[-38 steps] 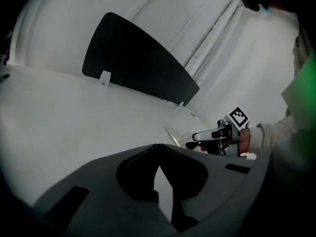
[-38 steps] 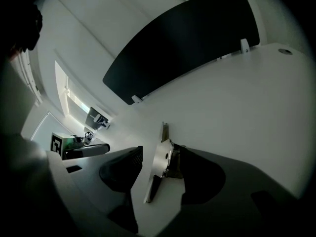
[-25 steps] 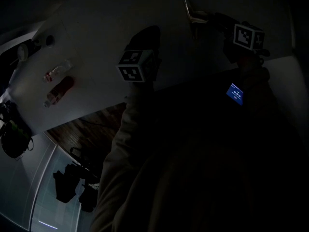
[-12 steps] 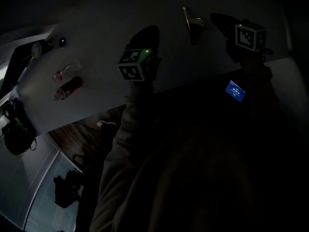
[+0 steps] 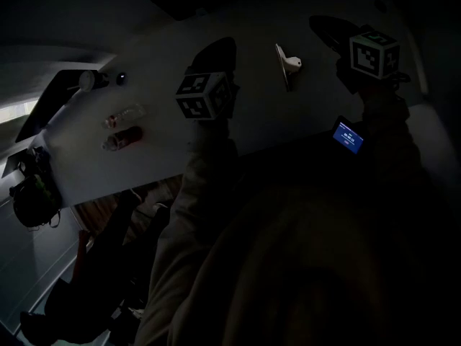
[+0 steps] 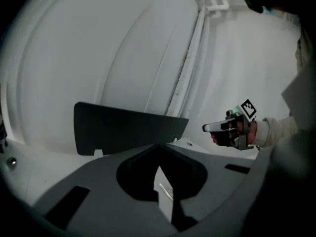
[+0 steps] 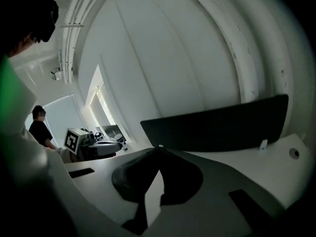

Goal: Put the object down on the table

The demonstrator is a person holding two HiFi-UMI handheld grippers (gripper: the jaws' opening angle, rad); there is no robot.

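A small pale object with a thin handle lies on the white table, between my two grippers and touched by neither. My left gripper hovers left of it, its marker cube lit. In the left gripper view the left gripper has its jaws together at the tips with nothing in them. My right gripper is right of the object; in its own view the right gripper is shut and empty. Each gripper view shows the other gripper, the right one and the left one.
Two small bottles lie at the table's left, with round items beyond. A dark divider panel stands at the table's far edge. Headphones hang off the left end. A person stands far off. A blue screen glows near my right wrist.
The head view has swung, so the table sits differently in frame. The pale object, close beside the right gripper a second ago, now lies apart from it on the table.
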